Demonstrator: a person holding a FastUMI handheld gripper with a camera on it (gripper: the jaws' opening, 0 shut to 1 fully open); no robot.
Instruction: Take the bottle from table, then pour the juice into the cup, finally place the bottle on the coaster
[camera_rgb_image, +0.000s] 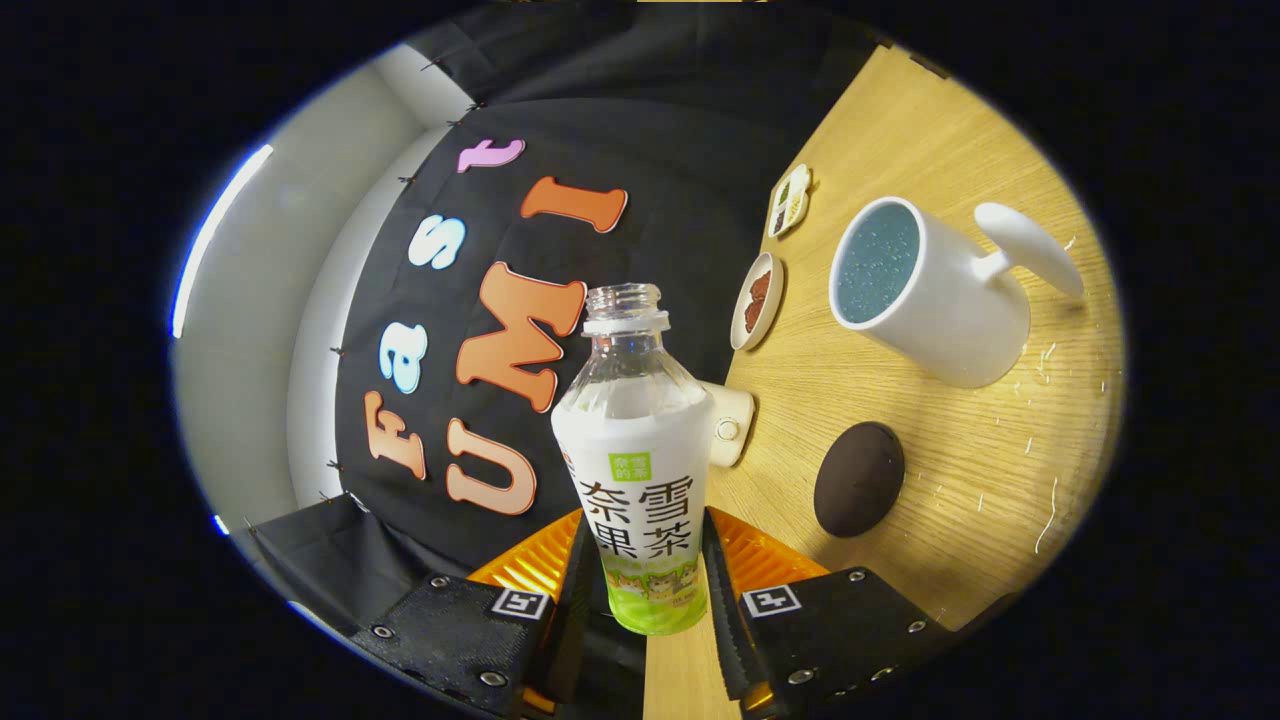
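Clear thin plastic, your bottle (640, 470) sat clamped between the gripper's (645, 585) 2 fingers at its labelled lower body, tilted above the table (960, 470), uncapped; likely light, slippery, easily dented.

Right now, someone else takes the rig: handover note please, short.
Gripper: jaws shut on the bottle, clamped at its lower body. The view is rolled, so the bottle is tipped relative to the table.
Bottle: cap off, neck open, pointing past the cup, not over it.
Cup: white, on the table beyond the jaws, handle away from the bottle.
Coaster: dark, bare, between jaws and cup.
Done: bottle picked up.
Left: pour into the cup, set the bottle on the coaster.
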